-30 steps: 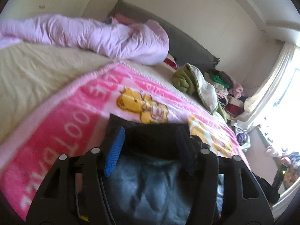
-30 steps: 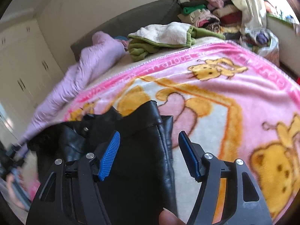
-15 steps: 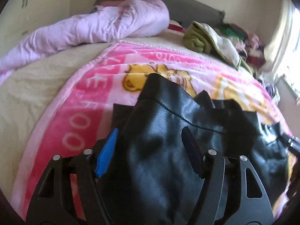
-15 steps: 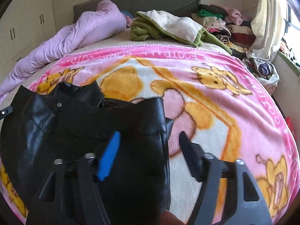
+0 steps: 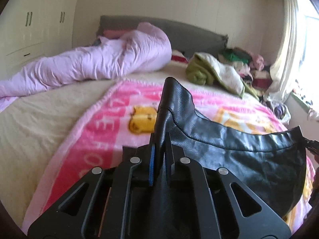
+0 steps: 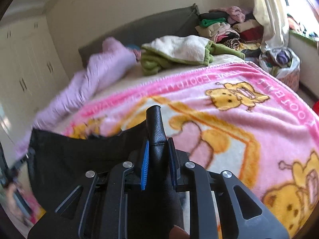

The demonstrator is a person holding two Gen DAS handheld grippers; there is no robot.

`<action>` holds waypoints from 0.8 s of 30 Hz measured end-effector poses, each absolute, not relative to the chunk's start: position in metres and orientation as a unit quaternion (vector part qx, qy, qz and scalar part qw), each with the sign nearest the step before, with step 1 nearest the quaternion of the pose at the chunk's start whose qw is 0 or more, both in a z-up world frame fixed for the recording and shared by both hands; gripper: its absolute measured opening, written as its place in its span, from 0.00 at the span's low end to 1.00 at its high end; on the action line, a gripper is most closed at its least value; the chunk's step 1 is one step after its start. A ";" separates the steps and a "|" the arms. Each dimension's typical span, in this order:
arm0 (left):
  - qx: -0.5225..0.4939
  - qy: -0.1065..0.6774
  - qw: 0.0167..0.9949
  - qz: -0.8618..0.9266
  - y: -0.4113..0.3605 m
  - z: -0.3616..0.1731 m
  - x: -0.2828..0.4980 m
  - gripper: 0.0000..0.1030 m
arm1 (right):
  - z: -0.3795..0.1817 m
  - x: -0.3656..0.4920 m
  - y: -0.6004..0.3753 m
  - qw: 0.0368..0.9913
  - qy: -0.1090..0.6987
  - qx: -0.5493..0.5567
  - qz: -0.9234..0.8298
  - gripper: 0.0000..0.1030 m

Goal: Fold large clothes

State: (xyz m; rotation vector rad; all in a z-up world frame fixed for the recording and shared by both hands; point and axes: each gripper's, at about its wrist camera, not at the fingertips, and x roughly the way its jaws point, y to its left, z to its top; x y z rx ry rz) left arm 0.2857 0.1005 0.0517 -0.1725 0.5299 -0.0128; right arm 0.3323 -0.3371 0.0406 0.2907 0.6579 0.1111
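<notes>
Black leather garment (image 5: 229, 149) stretched between both tongs above the pink cartoon blanket (image 5: 111, 123) on the bed, left tongs (image 5: 159, 155) clenched on its left corner, right tongs (image 6: 158, 155) closing on its right corner with leather between the pads, near edge of the bed

Black leather garment (image 5: 235, 151), pink cartoon-bear blanket (image 6: 259, 103)

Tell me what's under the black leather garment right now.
The pink cartoon blanket shows beyond the black leather garment. Directly underneath is hidden by the garment.
</notes>
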 end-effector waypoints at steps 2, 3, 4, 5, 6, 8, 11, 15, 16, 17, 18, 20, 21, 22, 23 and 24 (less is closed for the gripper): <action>-0.087 0.264 0.960 0.005 0.101 0.051 0.295 0.03 | 0.046 0.336 -0.341 0.933 0.317 0.164 0.054 0.16; -0.088 0.267 0.960 0.008 0.101 0.049 0.299 0.03 | 0.047 0.342 -0.343 0.932 0.316 0.171 0.053 0.16; -0.091 0.277 0.956 0.013 0.100 0.044 0.306 0.02 | 0.047 0.344 -0.343 0.932 0.315 0.173 0.052 0.16; -0.093 0.285 0.954 0.016 0.100 0.039 0.312 0.02 | 0.045 0.350 -0.343 0.931 0.317 0.175 0.052 0.15; -0.093 0.292 0.952 0.019 0.099 0.034 0.316 0.02 | 0.042 0.353 -0.342 0.929 0.321 0.175 0.051 0.15; -0.084 0.300 0.950 0.024 0.097 0.028 0.321 0.02 | 0.035 0.359 -0.340 0.927 0.330 0.173 0.046 0.14; -0.077 0.307 0.948 0.025 0.097 0.020 0.325 0.03 | 0.019 0.366 -0.339 0.924 0.343 0.165 0.027 0.13; -0.064 0.312 0.947 0.031 0.096 0.011 0.326 0.03 | 0.000 0.371 -0.350 0.922 0.352 0.162 -0.019 0.00; -0.065 0.316 0.946 0.030 0.097 0.009 0.327 0.03 | -0.002 0.371 -0.353 0.924 0.351 0.147 -0.045 0.00; -0.068 0.318 0.945 0.030 0.098 0.007 0.328 0.03 | -0.004 0.371 -0.358 0.924 0.350 0.145 -0.053 0.00; -0.068 0.319 0.945 0.029 0.098 0.007 0.328 0.03 | -0.007 0.370 -0.368 0.920 0.351 0.166 -0.050 0.00; -0.068 0.318 0.945 0.028 0.099 0.006 0.328 0.04 | -0.011 0.368 -0.380 0.912 0.360 0.190 -0.048 0.00; -0.068 0.319 0.945 0.027 0.099 0.006 0.328 0.05 | -0.013 0.366 -0.385 0.909 0.365 0.194 -0.042 0.00; -0.069 0.319 0.945 0.027 0.099 0.007 0.327 0.06 | -0.014 0.363 -0.387 0.909 0.366 0.197 -0.039 0.01; -0.070 0.319 0.945 0.026 0.100 0.007 0.327 0.06 | -0.013 0.360 -0.388 0.909 0.365 0.200 -0.034 0.02; -0.071 0.320 0.944 0.025 0.100 0.007 0.327 0.07 | -0.013 0.357 -0.387 0.908 0.367 0.203 -0.017 0.20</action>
